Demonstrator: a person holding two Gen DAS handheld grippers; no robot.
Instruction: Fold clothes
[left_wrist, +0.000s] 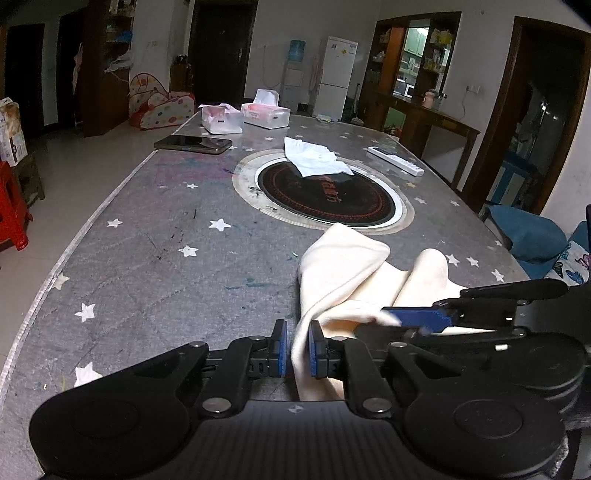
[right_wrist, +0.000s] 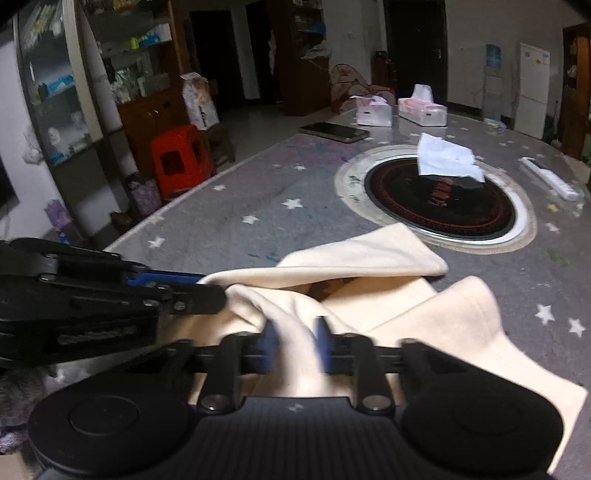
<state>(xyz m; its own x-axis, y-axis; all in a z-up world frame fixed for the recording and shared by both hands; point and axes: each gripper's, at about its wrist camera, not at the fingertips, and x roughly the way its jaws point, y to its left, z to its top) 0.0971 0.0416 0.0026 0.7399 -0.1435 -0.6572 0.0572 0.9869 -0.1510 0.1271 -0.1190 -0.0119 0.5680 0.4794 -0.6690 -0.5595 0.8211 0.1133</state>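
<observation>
Garment: cream soft-fabric garment (left_wrist: 351, 273), bunched in loose folds on the grey star-printed table cover (left_wrist: 147, 240), lower centre to lower right of the left wrist view, just short of the round black inset hotplate (left_wrist: 328, 192).
Left gripper: my left gripper (left_wrist: 297, 349) sits at bottom centre of its view. A hanging edge of the cloth runs between the blue pads (left_wrist: 282, 347). They stand slightly apart, and I cannot tell whether they pinch the fabric.
Right gripper: my right gripper (right_wrist: 295, 345) is at bottom centre of its own view, blurred. A ridge of cloth passes between its fingers, which stand apart, so nothing is clamped, as far as I can judge.
Spacing: both tools are close together on the same bunch, each showing at the edge of the other's view.
Risk, slip: if either grip is only partial, I expect the soft cloth to slide out when lifted.
Risk, crowding: the tools may knock each other.
Risk, clutter: the crumpled white tissue (left_wrist: 314, 157) and the dark flat phone (left_wrist: 192, 144) lie further up; a wide sweep could drag cloth over them.
</observation>
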